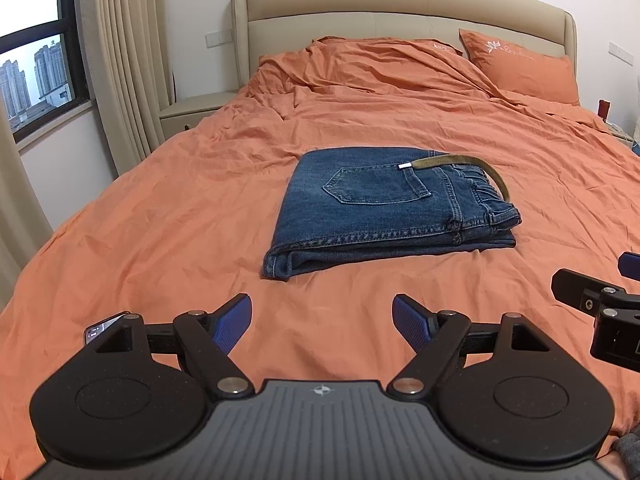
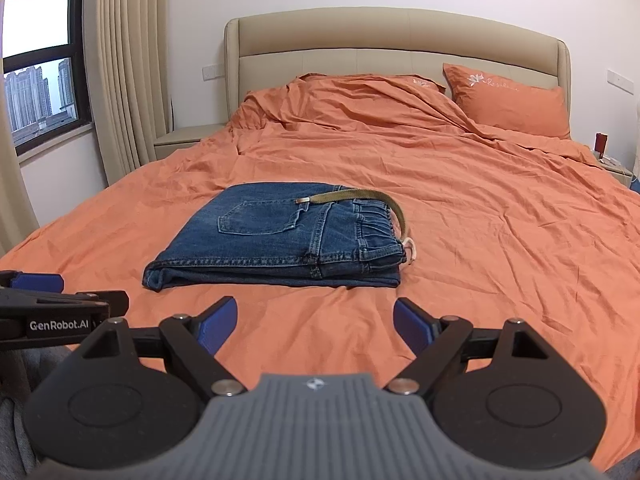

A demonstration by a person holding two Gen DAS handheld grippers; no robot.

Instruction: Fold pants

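Denim pants point(image 1: 384, 208) folded; white ring point(image 2: 411, 251) in right view only; left gripper point(image 1: 322, 322), right gripper point(image 2: 315, 322) agape, empty.

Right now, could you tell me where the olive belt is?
The olive belt lies on the folded jeans, curving along their waistband end, mid-bed on the orange bedspread, ahead of both tools.

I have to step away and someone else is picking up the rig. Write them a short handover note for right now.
Left tongs: open, empty, above the bedspread short of the jeans.
Right tongs: open, empty, likewise short of them.
Jeans: lying in a compact folded stack on the orange bedspread, back pocket up, olive belt looped at the waistband end.
Done: the fold looks complete.
Left: probably nothing, perhaps tuck the loose belt.
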